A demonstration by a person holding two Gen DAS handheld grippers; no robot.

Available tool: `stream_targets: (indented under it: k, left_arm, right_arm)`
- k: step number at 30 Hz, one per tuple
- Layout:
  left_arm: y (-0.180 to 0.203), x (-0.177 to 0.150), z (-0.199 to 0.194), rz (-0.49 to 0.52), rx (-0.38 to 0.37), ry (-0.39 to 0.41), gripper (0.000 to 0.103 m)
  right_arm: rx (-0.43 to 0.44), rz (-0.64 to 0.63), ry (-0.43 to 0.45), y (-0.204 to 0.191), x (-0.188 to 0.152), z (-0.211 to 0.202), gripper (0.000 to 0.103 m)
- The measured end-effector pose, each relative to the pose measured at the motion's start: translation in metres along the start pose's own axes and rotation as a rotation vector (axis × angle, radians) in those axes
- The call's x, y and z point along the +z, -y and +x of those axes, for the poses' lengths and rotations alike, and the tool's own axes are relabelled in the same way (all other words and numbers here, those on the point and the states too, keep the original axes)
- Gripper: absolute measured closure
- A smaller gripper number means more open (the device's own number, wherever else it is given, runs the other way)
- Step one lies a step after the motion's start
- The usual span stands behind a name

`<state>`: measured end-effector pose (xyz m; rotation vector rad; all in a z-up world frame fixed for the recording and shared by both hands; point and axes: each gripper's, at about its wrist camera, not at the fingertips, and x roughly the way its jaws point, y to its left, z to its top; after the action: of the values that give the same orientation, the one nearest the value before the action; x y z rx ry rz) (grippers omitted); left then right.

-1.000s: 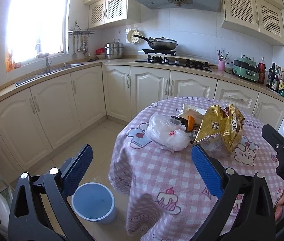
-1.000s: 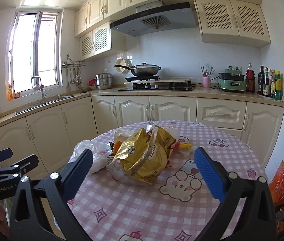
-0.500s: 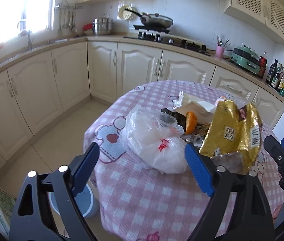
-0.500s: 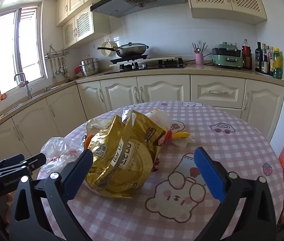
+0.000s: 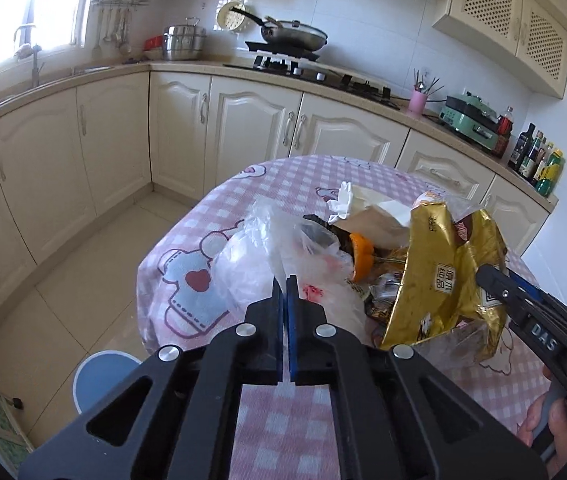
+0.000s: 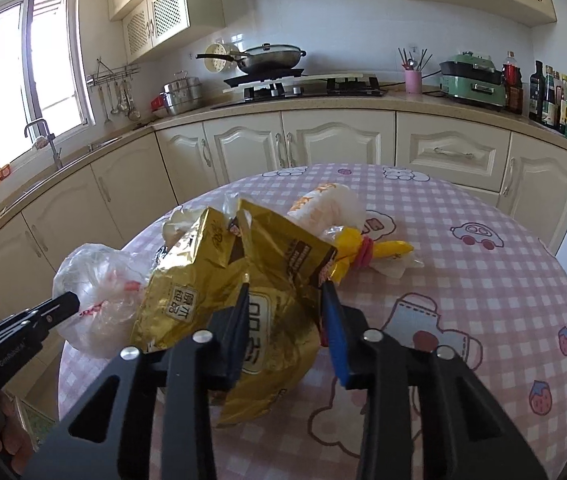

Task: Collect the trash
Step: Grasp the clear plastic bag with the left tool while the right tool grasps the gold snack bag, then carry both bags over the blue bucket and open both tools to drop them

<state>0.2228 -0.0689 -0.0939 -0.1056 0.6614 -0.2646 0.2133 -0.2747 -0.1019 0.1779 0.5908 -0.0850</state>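
While a second ago both of your tools hung wide open short of the round table draped in a pink-checked cartoon cloth (image 6: pixel 463 280), they now sit in the litter heap at its near side. Your left gripper (image 5: pixel 285 280) has just been closing and is clenched, its blue pads pinched on a fold of the crumpled clear plastic bag with red print (image 5: pixel 267 256), which lies at about nine o'clock of the pile. Your right gripper (image 6: pixel 285 294) has just been closing too and now clamps the creased gold foil snack bag (image 6: pixel 211 280) at the centre of the heap, foil bulging between its jaws. Behind the gold bag, toward twelve o'clock, lie a white wrapper with orange lettering (image 6: pixel 329 204) and a yellow wrapper tied with a pink band (image 6: pixel 375 250); from the left wrist view an orange peel (image 5: pixel 361 254) and white crumpled paper (image 5: pixel 347 196) show between the two bags. Down at seven o'clock of the table, on the tiled floor, stands a light blue plastic bin (image 5: pixel 99 376), seen closer and lower in the left view than before.
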Motion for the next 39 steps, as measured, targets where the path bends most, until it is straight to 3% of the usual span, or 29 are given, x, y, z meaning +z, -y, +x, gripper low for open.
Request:
stream_targets:
  k: [6,11,16,21,29,34,39]
  left_arm:
    - [-0.014,0.000,-0.038,-0.029,-0.024,0.068,0.103]
    - [-0.031,-0.002,-0.074,-0.047,-0.008,0.134,0.103]
    - [-0.068,-0.011,-0.106,-0.093,0.061,0.180,0.103]
    - [-0.117,-0.027,-0.118,-0.146,0.174,0.173,0.103]
    - [-0.199,-0.057,-0.084,-0.273,0.347,0.056,0.103]
    - [-0.242,-0.074,-0.041,-0.333,0.402,-0.049,0.103]
    - [-0.274,-0.085,0.010,-0.372,0.411,-0.136,0.103]
  right_arm:
    - [-0.011,-0.008,0.088,-0.008,0.004,-0.031,0.079]
    - [0.052,-0.055,0.145,-0.038,0.014,-0.058,0.079]
    - [0.152,-0.136,0.160,-0.097,0.014,-0.062,0.079]
    - [0.261,-0.227,0.101,-0.169,-0.001,-0.036,0.079]
    - [0.355,-0.383,-0.047,-0.279,-0.056,0.030,0.079]
    - [0.356,-0.445,-0.136,-0.319,-0.095,0.080,0.079]
    - [0.327,-0.494,-0.198,-0.341,-0.126,0.126,0.079]
